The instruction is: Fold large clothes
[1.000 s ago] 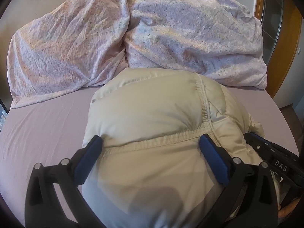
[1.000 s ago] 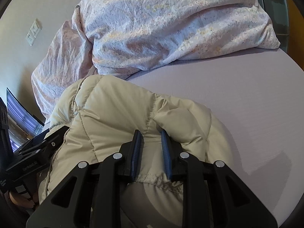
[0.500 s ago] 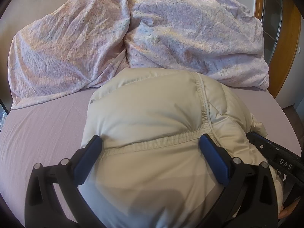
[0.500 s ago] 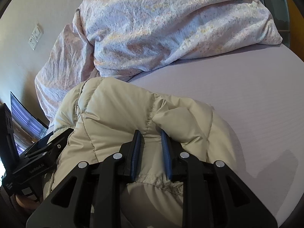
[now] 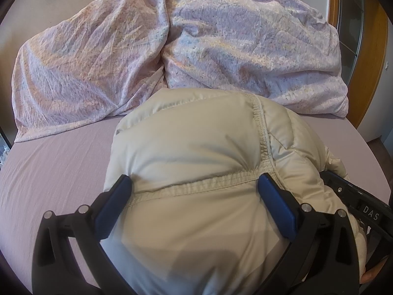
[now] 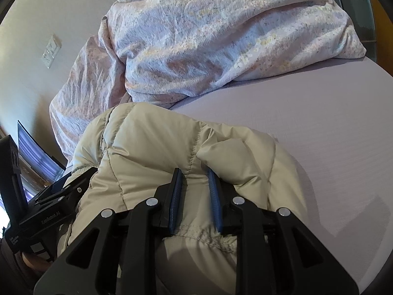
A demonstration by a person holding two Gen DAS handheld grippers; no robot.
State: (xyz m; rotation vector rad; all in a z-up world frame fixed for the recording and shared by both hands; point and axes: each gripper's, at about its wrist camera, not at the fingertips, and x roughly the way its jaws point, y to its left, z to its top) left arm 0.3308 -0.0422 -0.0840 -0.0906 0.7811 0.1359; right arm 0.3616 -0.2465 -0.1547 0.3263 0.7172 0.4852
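Your beige puffer jacket (image 5: 196, 152) lies bunched on the lilac bed sheet (image 5: 56, 162), its length running toward the pillows (image 5: 221, 49). Your left gripper (image 5: 194, 194) straddles it, jaws spread wide. Your right gripper (image 6: 195, 186) pinches a jacket fold.

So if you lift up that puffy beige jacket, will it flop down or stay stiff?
The puffy jacket would probably flop and sag: it bulges softly between the left tool and dents where the right tool pinches it. It looks light for its bulk, being so padded. The smooth shell may be a bit slippery.
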